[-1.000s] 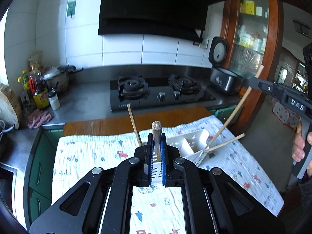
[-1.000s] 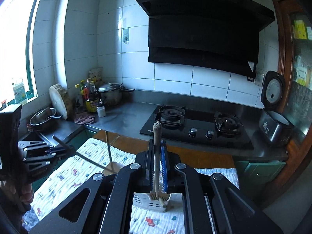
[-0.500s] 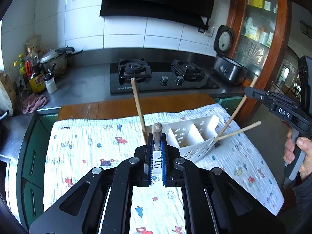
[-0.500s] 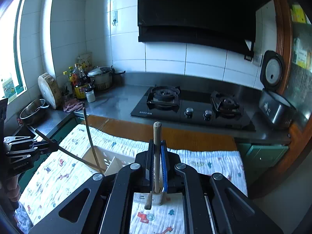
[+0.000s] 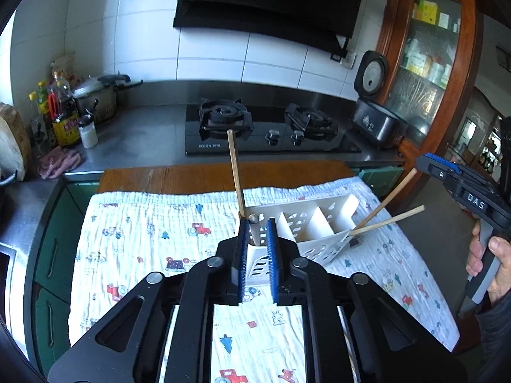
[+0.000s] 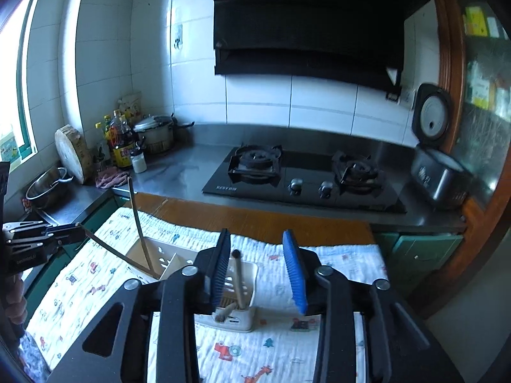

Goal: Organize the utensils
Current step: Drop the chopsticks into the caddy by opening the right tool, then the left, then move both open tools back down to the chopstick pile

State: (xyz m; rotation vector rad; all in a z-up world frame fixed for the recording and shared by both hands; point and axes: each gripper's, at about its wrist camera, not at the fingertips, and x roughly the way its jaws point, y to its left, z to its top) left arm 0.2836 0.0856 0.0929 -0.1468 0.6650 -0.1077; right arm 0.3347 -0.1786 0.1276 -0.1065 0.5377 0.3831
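Your left gripper [image 5: 257,255] has its fingers spread only a little, and the handle [image 5: 253,218] stands loose in the narrow gap between them, down in the nearest cell of the caddy [image 5: 319,220]. Your right gripper [image 6: 257,268] is spread wide, with the brush [image 6: 238,274] standing free between its fingers, closer to the left one, in the caddy cell just below them. Nothing is pinched, so the danger lies in how you pull away. On the left there is little room on either side. If you draw back at a slant, a pad will likely catch the handle and drag it out, or tip the caddy, which looks light and sits on a soft cloth [image 5: 143,223] that can bunch or slide. A chopstick [image 5: 234,172] stands just beyond your left finger, leaning on the same cell wall, and a sideways sweep would knock it over. Well off to the right of those fingers, two more chopsticks [image 5: 385,221] lean far out over the rim. Any jolt to the caddy could lever them onto the cloth. On the right, lifting with a leftward drift would brush the brush's top and topple it. Come away straight back along the fingers, one gripper at a time.
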